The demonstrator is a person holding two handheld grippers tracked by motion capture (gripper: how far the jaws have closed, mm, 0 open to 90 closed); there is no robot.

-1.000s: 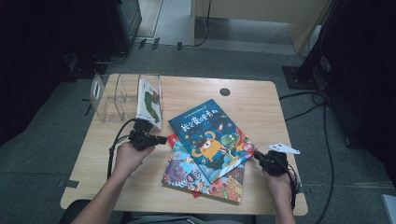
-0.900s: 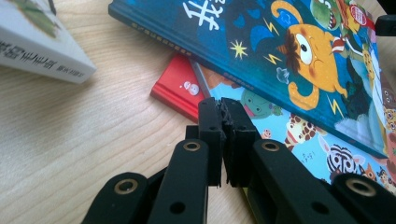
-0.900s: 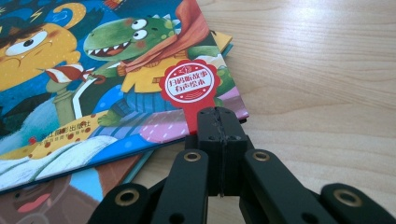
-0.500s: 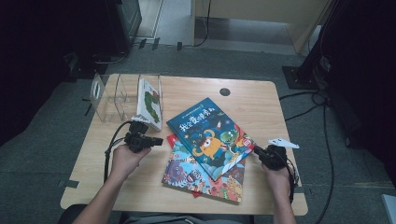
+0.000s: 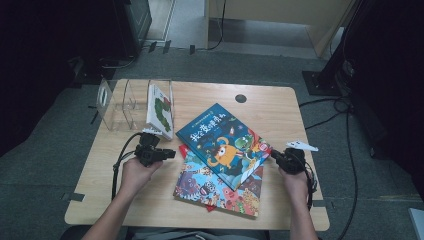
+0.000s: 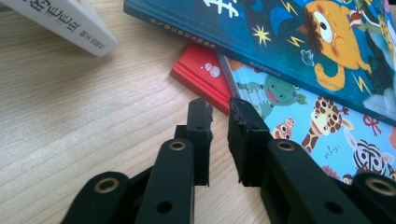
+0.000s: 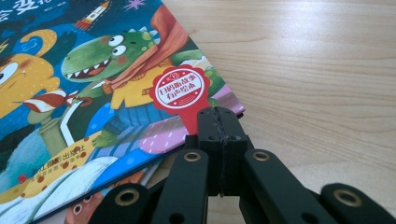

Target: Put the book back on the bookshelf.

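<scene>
Two grippers flank the book stack on the counter. The blue book lies on top, over the animal-pattern book and a red book. The left gripper, its jaws just parting with nothing between them, points at the stack's left edge. The right gripper, jaws pressed together, sits at the blue book's right corner. Recommended: spread the left jaws wider than the cover edge before advancing; keep the right gripper bracing the corner so the stack does not slide.

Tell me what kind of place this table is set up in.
Probably a lab or recording room, not a home: a plain wooden table on grey carpet, cables trailing across the floor, and dark equipment stands around it.
</scene>
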